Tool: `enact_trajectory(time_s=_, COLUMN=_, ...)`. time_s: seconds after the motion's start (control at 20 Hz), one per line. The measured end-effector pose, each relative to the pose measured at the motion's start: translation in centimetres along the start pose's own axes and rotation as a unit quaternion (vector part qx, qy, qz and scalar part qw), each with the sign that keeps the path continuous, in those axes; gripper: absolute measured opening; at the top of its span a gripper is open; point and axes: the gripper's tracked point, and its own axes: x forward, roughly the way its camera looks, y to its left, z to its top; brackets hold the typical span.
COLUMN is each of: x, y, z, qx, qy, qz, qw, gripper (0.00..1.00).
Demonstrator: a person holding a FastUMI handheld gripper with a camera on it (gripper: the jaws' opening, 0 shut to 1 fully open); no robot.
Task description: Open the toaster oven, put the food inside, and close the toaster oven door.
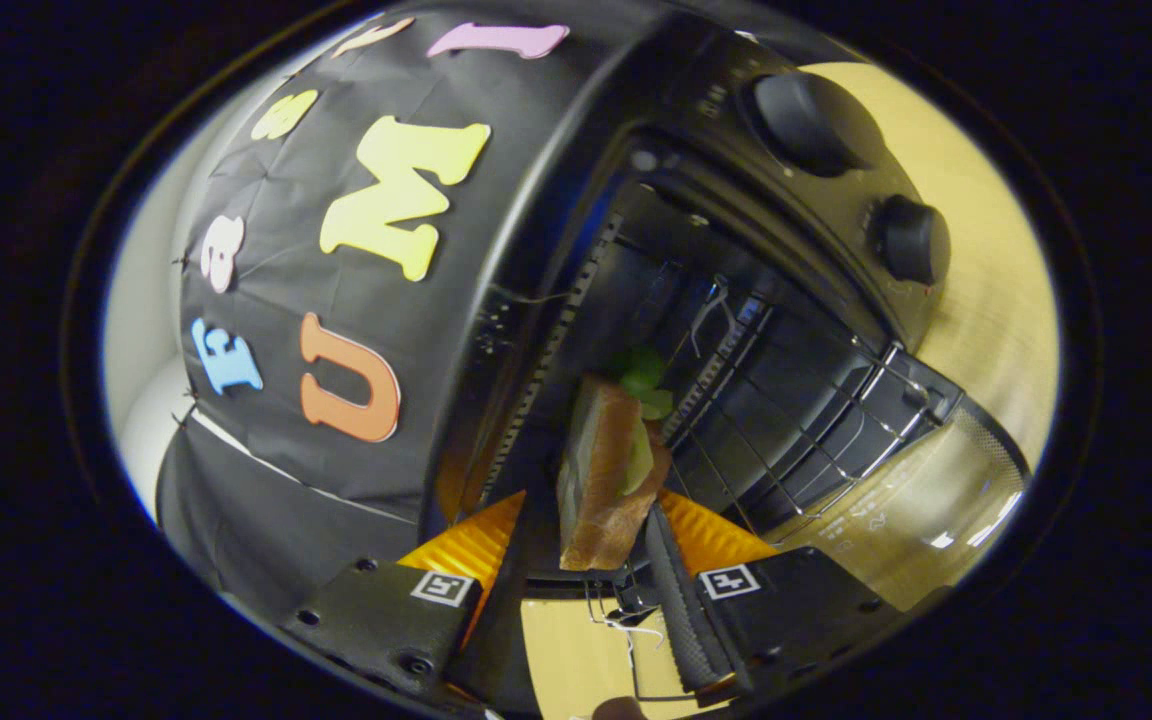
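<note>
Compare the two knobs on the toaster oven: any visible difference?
The knob nearer the oven's top corner looks larger and shows its broad face; the other knob looks smaller and is seen more side-on, closer to the open door. Fisheye may exaggerate size. Both are black, round, on one control panel.

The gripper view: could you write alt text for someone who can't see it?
A hand-held gripper is shut on a sandwich with green filling, holding it at the mouth of an open black toaster oven. The oven's wire rack and lowered glass door lie beside it, two knobs beyond.

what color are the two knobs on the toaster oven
Both knobs are black, matching the toaster oven, in the gripper view.
</note>
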Motion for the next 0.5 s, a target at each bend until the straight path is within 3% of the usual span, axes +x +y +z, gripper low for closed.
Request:
enact_trajectory(time_s=0.2, x=-1.1, y=-0.1, z=-1.6, qx=-0.073, qy=0.031, qz=-0.037, qw=0.996, gripper=0.89)
enact_trajectory(time_s=0.5, x=-2.5, y=-0.5, z=-2.9, qx=-0.172, qy=0.082, qz=-0.117, qw=0.975, gripper=0.98)
